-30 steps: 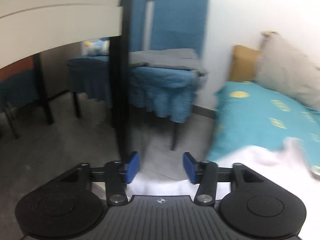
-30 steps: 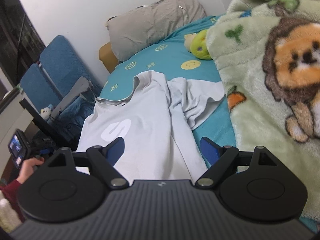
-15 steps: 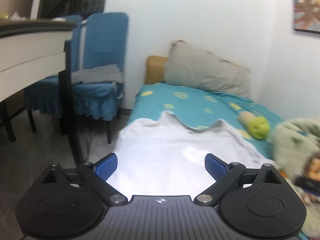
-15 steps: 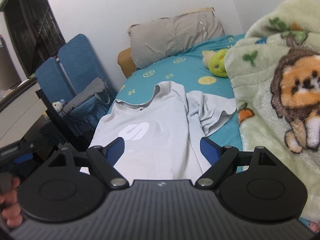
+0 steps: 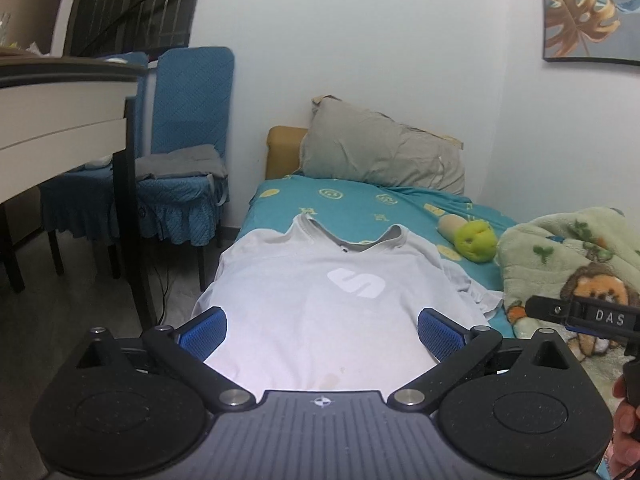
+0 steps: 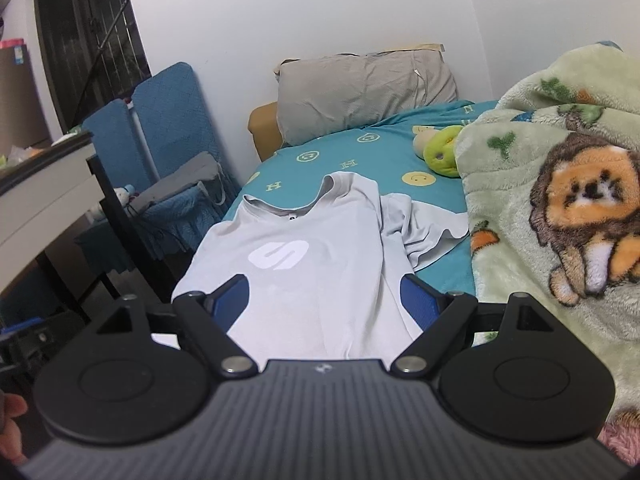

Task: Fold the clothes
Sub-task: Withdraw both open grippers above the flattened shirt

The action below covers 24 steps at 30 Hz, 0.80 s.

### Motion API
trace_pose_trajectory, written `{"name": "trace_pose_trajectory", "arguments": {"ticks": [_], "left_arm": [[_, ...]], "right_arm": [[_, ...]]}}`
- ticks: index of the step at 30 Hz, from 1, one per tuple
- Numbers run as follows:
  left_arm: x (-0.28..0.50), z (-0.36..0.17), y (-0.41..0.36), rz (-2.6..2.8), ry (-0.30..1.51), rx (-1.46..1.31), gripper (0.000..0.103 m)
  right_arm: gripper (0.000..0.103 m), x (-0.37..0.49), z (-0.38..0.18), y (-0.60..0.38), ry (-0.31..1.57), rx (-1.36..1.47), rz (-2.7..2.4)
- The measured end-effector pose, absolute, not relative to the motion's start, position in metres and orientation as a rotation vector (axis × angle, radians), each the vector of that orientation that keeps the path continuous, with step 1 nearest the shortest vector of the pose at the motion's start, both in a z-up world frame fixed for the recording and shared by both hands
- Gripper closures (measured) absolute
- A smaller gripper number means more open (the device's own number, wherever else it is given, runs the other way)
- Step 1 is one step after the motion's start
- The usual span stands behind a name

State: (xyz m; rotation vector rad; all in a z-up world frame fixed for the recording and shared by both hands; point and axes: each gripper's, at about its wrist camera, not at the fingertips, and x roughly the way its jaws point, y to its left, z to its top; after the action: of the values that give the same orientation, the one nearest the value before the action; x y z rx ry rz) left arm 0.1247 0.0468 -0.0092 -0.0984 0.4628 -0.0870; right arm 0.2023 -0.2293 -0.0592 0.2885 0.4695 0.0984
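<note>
A light grey T-shirt with a white S logo lies face up on the teal bed sheet, collar toward the pillow; it also shows in the right wrist view. Its right sleeve is crumpled beside it. My left gripper is open and empty above the shirt's lower part. My right gripper is open and empty, also over the shirt's lower part. Part of the right gripper's body shows at the right of the left wrist view.
A grey pillow lies at the head of the bed. A green plush toy and a green lion blanket lie on the right. Blue chairs and a white desk stand left of the bed.
The left gripper has swung right from the chairs to face the shirt, and its jaws have opened wide. The right gripper has tilted up slightly and stays open.
</note>
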Motion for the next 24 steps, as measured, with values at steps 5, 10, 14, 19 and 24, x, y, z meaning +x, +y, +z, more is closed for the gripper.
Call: {"name": "trace_pose_trajectory", "arguments": {"ticks": [5,10,14,19,24], "left_arm": [[0.128,-0.011,0.056,-0.094,0.475,-0.136,0.000],[0.129,-0.016,0.053,-0.097,0.494,-0.122,0.000],[0.132,-0.018,0.049,-0.097,0.500,-0.117,0.000],[0.134,-0.021,0.044,-0.094,0.511,-0.115,0.000],[0.138,-0.025,0.038,-0.101,0.528,-0.122,0.000]], "right_arm": [[0.019,0.206,-0.067,-0.231,0.488,0.298,0.073],[0.019,0.213,-0.073,-0.232,0.505,0.317,0.059],[0.019,0.218,-0.076,-0.233,0.512,0.329,0.058],[0.021,0.223,-0.078,-0.240,0.512,0.372,0.052],[0.030,0.238,-0.086,-0.265,0.519,0.508,0.024]]}}
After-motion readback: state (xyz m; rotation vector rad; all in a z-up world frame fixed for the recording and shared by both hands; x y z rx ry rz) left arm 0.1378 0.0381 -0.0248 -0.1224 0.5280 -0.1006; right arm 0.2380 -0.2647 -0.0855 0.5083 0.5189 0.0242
